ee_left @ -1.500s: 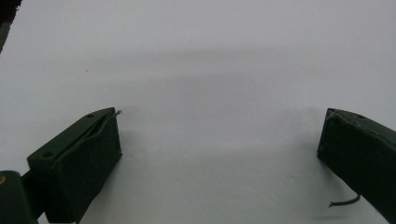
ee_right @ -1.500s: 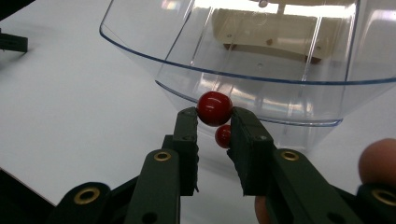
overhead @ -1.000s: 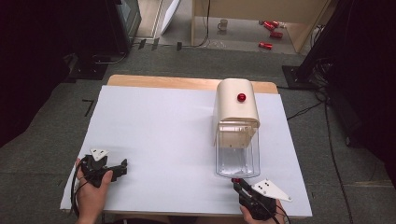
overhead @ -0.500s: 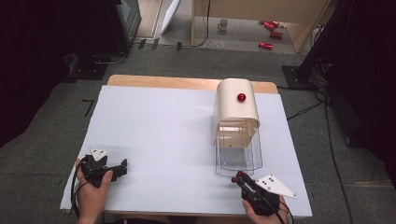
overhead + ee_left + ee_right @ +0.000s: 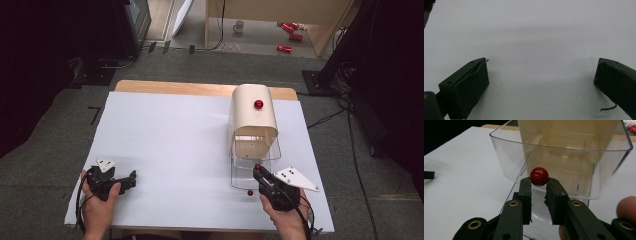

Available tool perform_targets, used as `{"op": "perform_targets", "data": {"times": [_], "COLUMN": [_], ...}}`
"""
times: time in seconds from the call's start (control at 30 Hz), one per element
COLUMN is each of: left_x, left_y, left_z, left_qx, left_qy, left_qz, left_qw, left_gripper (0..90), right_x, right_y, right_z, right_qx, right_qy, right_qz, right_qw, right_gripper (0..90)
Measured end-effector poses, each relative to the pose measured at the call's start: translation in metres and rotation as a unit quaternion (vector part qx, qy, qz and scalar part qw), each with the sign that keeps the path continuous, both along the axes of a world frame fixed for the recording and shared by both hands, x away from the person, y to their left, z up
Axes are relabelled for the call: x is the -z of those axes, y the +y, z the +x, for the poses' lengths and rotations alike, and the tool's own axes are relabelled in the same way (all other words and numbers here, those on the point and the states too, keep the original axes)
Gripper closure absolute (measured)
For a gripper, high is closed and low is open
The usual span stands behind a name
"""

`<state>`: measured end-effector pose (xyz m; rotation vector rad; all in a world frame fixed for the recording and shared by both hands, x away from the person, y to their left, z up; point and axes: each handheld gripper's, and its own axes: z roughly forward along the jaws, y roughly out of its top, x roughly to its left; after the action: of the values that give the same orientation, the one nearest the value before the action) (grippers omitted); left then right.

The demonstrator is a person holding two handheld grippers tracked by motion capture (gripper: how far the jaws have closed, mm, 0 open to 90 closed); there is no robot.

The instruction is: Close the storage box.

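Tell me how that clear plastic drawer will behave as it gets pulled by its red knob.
The clear drawer looks thin-walled and empty, so probably light and easy to slide. The right gripper pinches only the small round red knob, glossy, so the grip may slip or let the drawer swivel. The cream housing seems light too and might drag along on the smooth white sheet.

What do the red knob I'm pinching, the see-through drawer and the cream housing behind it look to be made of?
Red knob: glossy, round, with a bright highlight; probably plastic or lacquered wood, I cannot tell which. Drawer: clear hard plastic by its look, the table showing through its thin walls and shining rim. Cream housing: smooth satin curved shell, likely moulded plastic or painted sheet. The right tool is shut on the knob.
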<state>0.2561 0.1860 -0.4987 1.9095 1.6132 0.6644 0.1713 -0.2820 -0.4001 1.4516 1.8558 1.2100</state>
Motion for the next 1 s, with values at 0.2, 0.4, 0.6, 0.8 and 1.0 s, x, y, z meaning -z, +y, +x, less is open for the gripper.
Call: {"op": "perform_targets", "data": {"times": [0.2,0.4,0.6,0.8,1.0], "left_x": [0.0,0.0,0.0,0.0,0.0], "left_y": [0.0,0.0,0.0,0.0,0.0], "left_z": [0.0,0.0,0.0,0.0,0.0], "left_qx": [0.0,0.0,0.0,0.0,0.0], "left_qy": [0.0,0.0,0.0,0.0,0.0], "left_qz": [0.0,0.0,0.0,0.0,0.0], "left_qw": [1.0,1.0,1.0,1.0,1.0], "left_gripper": [0.0,0.0,0.0,0.0,0.0], "right_x": [0.004,0.006,0.006,0.007,0.006], "right_y": [0.0,0.0,0.001,0.002,0.002], "right_z": [0.02,0.034,0.045,0.057,0.066], "right_qx": [0.007,0.012,0.015,0.02,0.019], "right_qy": [0.007,0.007,0.007,0.004,0.005], "right_qz": [0.003,0.009,0.011,0.008,0.01], "right_qw": [0.9999,0.9999,0.9998,0.9998,0.9998], "right_gripper": [75.9,75.9,75.9,76.0,76.1]}}
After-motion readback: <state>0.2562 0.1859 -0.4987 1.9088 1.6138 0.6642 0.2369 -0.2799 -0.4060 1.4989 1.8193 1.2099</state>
